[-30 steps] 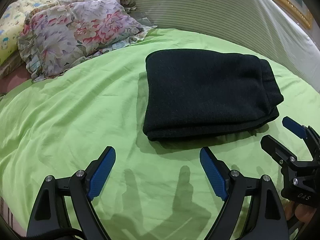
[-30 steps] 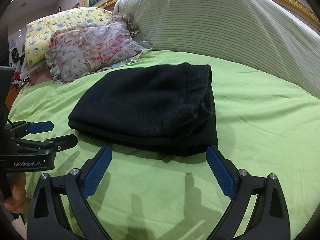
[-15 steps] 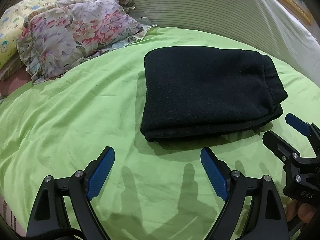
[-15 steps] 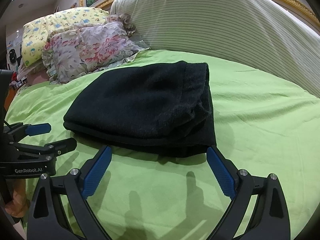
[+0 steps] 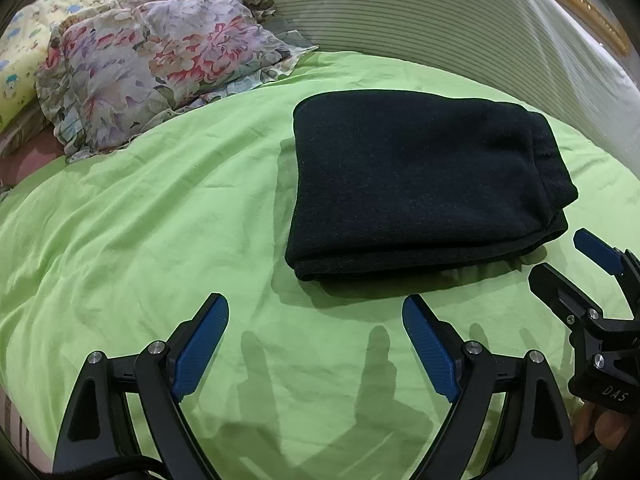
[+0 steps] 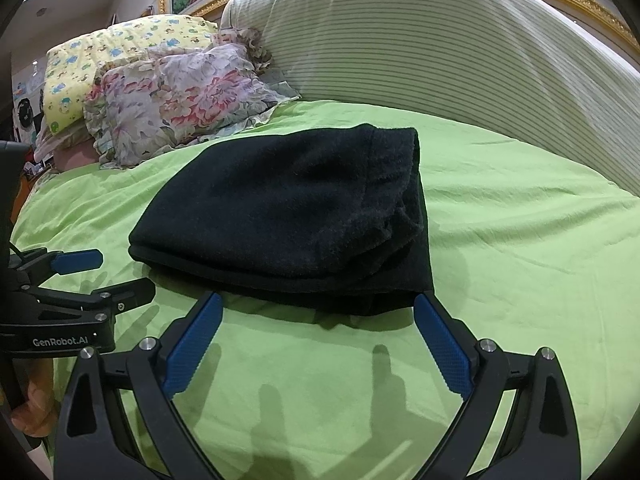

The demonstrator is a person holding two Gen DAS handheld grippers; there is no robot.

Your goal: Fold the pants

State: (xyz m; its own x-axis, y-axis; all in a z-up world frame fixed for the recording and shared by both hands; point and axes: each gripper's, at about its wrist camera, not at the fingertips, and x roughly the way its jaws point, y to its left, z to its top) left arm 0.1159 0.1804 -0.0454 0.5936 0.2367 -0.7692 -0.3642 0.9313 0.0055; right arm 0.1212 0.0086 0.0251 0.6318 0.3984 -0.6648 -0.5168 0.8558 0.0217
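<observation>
The pants point(image 5: 420, 188) lie folded into a thick black rectangle on my bed point(image 5: 140, 240), on the green sheet, toward the head end near the striped headboard point(image 5: 440, 28). The layered fold edge faces me; the bunched end is on the right.

My left gripper point(image 5: 316, 336) hangs over bare sheet just short of that near edge, jaws spread wide, nothing between the blue pads point(image 5: 200, 344). My right gripper point(image 6: 316, 336) is likewise wide apart and empty; its right fingertip sits just beside the pants' near right corner, and I cannot tell whether it touches. Neither holds the cloth.

Each gripper shows at the side of the other's view, off the pants. A floral pillow point(image 5: 152, 76) and a yellow pillow point(image 5: 36, 44) are piled at the bed's far left corner, well apart from the pants.
</observation>
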